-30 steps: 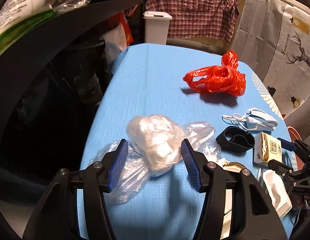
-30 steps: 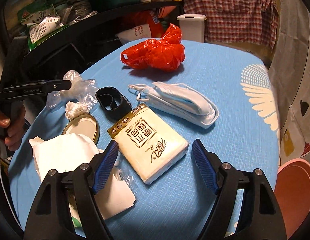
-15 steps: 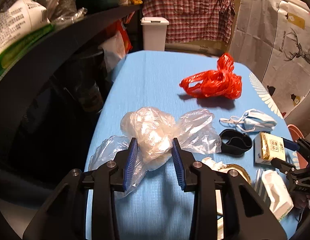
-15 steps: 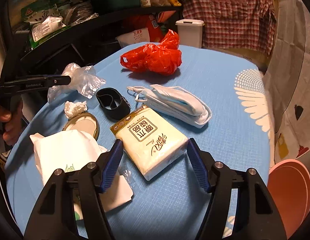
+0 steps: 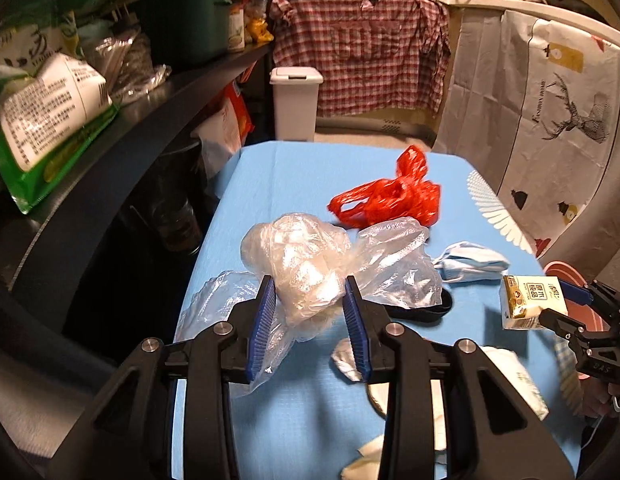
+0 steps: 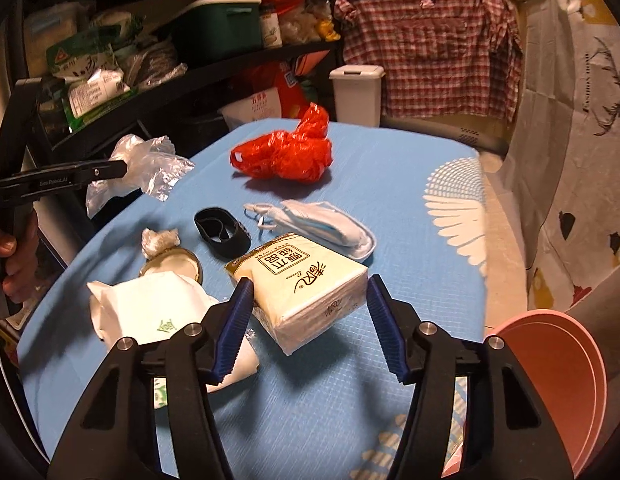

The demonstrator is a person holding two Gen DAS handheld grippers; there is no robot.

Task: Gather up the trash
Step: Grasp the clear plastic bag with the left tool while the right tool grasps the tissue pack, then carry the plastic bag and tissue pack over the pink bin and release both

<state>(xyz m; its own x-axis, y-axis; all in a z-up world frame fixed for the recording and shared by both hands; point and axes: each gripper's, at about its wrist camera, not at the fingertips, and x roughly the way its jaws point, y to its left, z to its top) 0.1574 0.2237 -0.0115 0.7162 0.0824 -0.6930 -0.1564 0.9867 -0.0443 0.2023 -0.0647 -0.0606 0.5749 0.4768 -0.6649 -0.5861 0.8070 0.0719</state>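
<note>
The left tongs (image 5: 310,312) pinch a crumpled clear plastic bag (image 5: 305,264), lifted off the blue desk (image 5: 293,168); a red plastic bag (image 5: 390,200) lies at one o'clock beyond it. The right tongs (image 6: 310,312), whose jaws have just been closing, clamp a tissue pack (image 6: 301,280), raised above the desk, with a face mask (image 6: 330,224) at twelve o'clock.

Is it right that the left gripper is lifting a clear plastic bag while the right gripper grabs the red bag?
Not quite. The right gripper grabs the tissue pack, as the right wrist view shows; the red bag lies untouched farther back. The left gripper does hold the clear plastic bag.
</note>
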